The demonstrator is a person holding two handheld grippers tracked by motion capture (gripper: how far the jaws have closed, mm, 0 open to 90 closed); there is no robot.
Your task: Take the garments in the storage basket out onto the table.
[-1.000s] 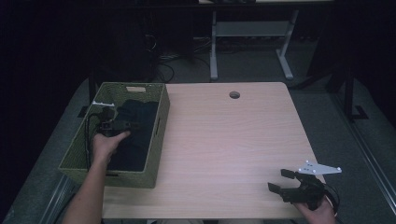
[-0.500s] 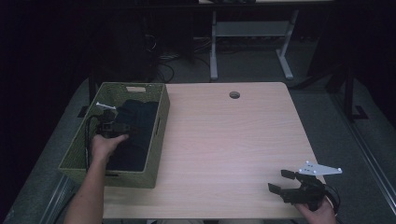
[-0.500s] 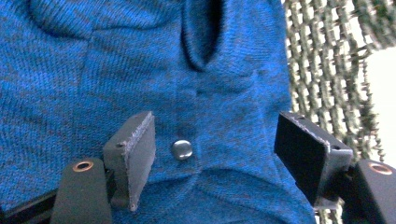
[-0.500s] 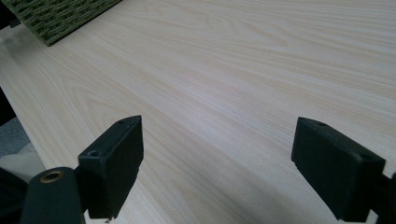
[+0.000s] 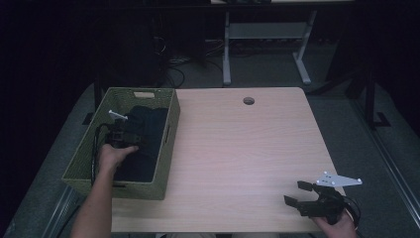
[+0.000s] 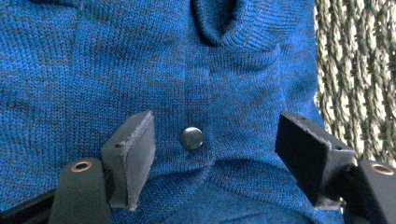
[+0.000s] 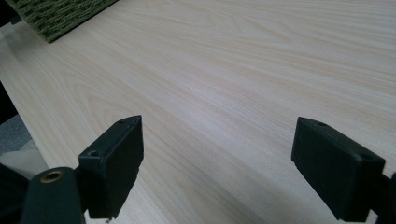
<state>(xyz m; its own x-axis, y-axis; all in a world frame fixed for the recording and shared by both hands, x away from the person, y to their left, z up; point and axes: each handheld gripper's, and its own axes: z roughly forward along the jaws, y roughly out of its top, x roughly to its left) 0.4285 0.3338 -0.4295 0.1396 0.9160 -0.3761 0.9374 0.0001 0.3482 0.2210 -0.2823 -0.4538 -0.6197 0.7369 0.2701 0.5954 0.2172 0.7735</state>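
Your left gripper (image 6: 212,154) sits inside the green woven basket (image 5: 168,148), directly over a blue knit garment (image 6: 116,70). Its jaws stand apart, with nothing clamped. A dark snap button (image 6: 192,138) on the garment lies between the jaws, nearer your left-hand jaw. A folded knit edge runs just below the button, across the jaw gap. Beyond the right-hand jaw, the garment ends at the basket's woven wall (image 6: 359,70), which stands close beside that jaw.

Your right gripper (image 7: 233,158) is low over the light wooden table (image 7: 261,70), near the table's front right corner in the high view (image 5: 309,198). Its jaws are wide apart and hold nothing. Bare tabletop lies between and ahead of them. A corner of the basket (image 7: 56,16) appears far ahead and to the left of the left-hand jaw. The table edge runs just outside that jaw.
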